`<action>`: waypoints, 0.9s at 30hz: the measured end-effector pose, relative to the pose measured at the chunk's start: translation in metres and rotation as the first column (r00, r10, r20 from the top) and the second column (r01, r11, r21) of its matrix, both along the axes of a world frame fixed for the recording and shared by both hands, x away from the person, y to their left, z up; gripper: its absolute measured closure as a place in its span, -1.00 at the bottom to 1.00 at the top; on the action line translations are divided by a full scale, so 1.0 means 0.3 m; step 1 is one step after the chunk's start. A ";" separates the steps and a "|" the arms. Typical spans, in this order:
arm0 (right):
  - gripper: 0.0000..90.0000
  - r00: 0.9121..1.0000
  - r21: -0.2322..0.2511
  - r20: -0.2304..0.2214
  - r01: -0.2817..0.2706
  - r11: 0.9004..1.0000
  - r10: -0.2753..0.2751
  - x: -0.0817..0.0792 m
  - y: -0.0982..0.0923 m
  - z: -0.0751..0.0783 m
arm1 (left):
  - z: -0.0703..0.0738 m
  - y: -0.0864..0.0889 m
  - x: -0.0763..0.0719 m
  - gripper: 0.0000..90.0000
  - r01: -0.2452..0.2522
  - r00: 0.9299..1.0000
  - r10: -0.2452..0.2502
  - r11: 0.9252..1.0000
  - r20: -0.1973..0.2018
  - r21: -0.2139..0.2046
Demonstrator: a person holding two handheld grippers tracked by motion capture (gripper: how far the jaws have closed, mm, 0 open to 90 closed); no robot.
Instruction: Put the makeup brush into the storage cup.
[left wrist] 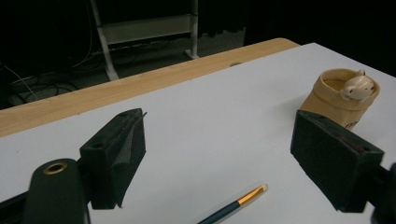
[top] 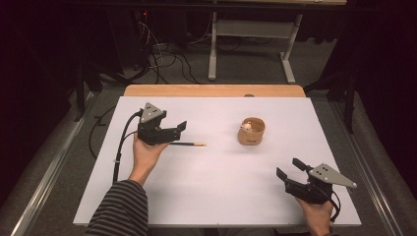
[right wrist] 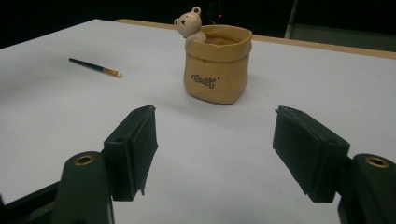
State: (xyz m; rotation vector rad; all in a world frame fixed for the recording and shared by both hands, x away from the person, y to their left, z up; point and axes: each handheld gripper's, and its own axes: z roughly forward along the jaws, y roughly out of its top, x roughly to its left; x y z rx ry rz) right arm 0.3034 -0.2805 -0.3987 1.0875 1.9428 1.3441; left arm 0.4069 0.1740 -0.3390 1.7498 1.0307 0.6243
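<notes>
A: High view first. L tool [top: 181,129]?
B: Held in the person's left hand [top: 146,153], striped sleeve [top: 119,209] behind it. Jaws spread wide, nothing in them. It sits over the dark end of the paintbrush [top: 189,144], which lies flat on the white tabletop [top: 206,191], gold ferrule and pale tip pointing toward the pot.
A: Touching the brush?
B: Can't tell from up here.
A: R tool [top: 290,168]?
B: Near the front-right corner, also wide apart, empty. Well apart from the brush. Tan bear pot [top: 251,131] stands upright between the two tools, nearer the far wooden edge [top: 214,90].
A: L gripper view?
B: Both black jaws wide, tool midpoint [left wrist: 217,154] over bare tabletop. Brush [left wrist: 243,199] lies between the jaws, low in frame, ferrule end out front, clear of both pads. Pot [left wrist: 338,98] just past the right-hand jaw, bear head on its rim.
A: R gripper view?
B: Jaws wide again, tool [right wrist: 215,154] grips nothing. Pot [right wrist: 217,70] straight ahead, upright, script lettering on the front, bear peeking over the rim. Brush [right wrist: 95,67] farther off on the left, flat, well apart from the pot.
</notes>
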 end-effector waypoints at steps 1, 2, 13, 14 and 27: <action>-0.28 1.000 0.001 -0.001 0.002 1.000 -0.002 -0.001 0.001 0.000 | 0.002 -0.004 0.005 -0.59 0.004 1.000 -0.004 1.000 -0.006 0.012; -0.28 1.000 0.001 -0.001 0.002 1.000 -0.002 -0.001 0.001 0.000 | 0.002 -0.004 0.005 -0.59 0.004 1.000 -0.004 1.000 -0.006 0.012; -0.28 1.000 -0.001 -0.006 0.002 1.000 -0.002 0.000 0.004 -0.002 | 0.005 -0.008 0.027 -0.59 0.041 0.997 -0.035 0.995 -0.063 0.086; -0.28 1.000 -0.001 -0.006 0.002 1.000 -0.002 0.000 0.004 -0.002 | 0.005 -0.008 0.027 -0.59 0.041 0.997 -0.035 0.995 -0.063 0.086; -0.28 1.000 0.000 -0.007 0.000 1.000 0.000 0.001 0.002 -0.001 | -0.012 -0.030 0.062 -0.59 0.091 0.986 -0.062 0.976 -0.152 0.196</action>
